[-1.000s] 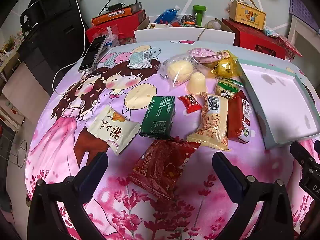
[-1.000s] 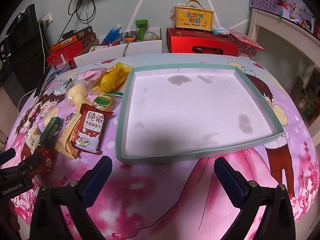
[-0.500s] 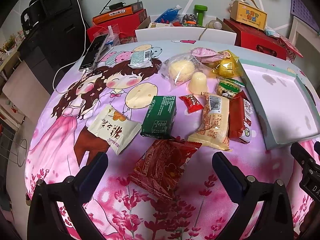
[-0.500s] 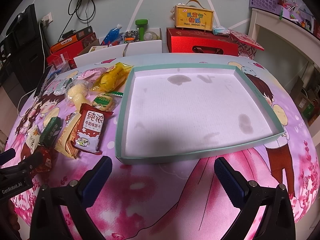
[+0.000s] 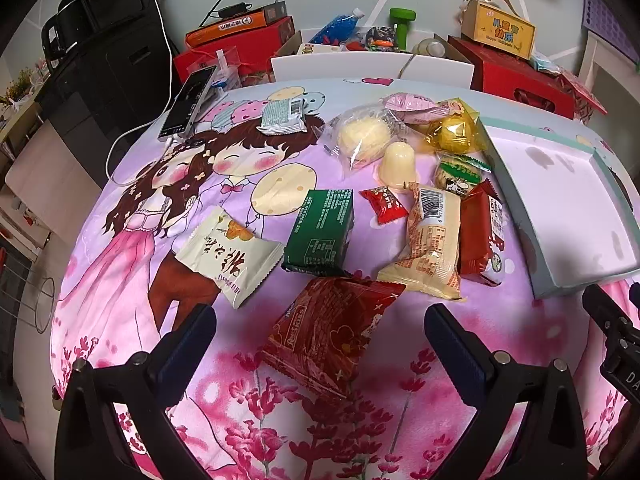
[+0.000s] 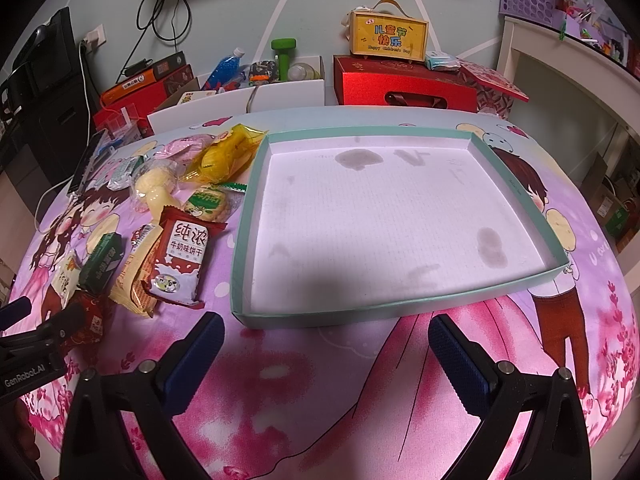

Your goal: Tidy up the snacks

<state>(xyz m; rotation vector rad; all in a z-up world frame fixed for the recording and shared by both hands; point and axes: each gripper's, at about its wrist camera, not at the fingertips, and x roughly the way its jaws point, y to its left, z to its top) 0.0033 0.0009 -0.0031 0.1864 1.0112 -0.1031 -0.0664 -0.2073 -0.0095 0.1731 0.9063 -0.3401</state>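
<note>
Almost nothing has changed over the last second: both views match the earlier ones save for a slight drift in the left wrist view, so the sorting looks not yet begun, with every snack still on the tablecloth (image 5: 132,264).

The largest thing is the shallow green-rimmed tray (image 6: 240,252), which fills the right wrist view from about 9 to 3 o'clock. It holds nothing; only a few grey stains mark its white floor. Behind the table, at 12 o'clock, sit a red gift box (image 6: 404,86) and a yellow carry box (image 6: 388,38), both shut, contents unseen.

The snacks lie in a cluster just left of the tray. In the left wrist view the dark red packet (image 5: 332,332) lies at 6 o'clock, between the open jaws; the green packet (image 5: 320,232) is at centre, the cream packet (image 5: 232,256) at 9 o'clock, the barcoded tan packet (image 5: 430,240) and the red milk-biscuit packet (image 5: 480,236) at 3 o'clock, the small red candy (image 5: 384,204) above them.

The left gripper (image 5: 320,336) stands wide open, holding nothing. The right gripper (image 6: 326,340) is equally wide, empty, facing the tray's near wall.
</note>
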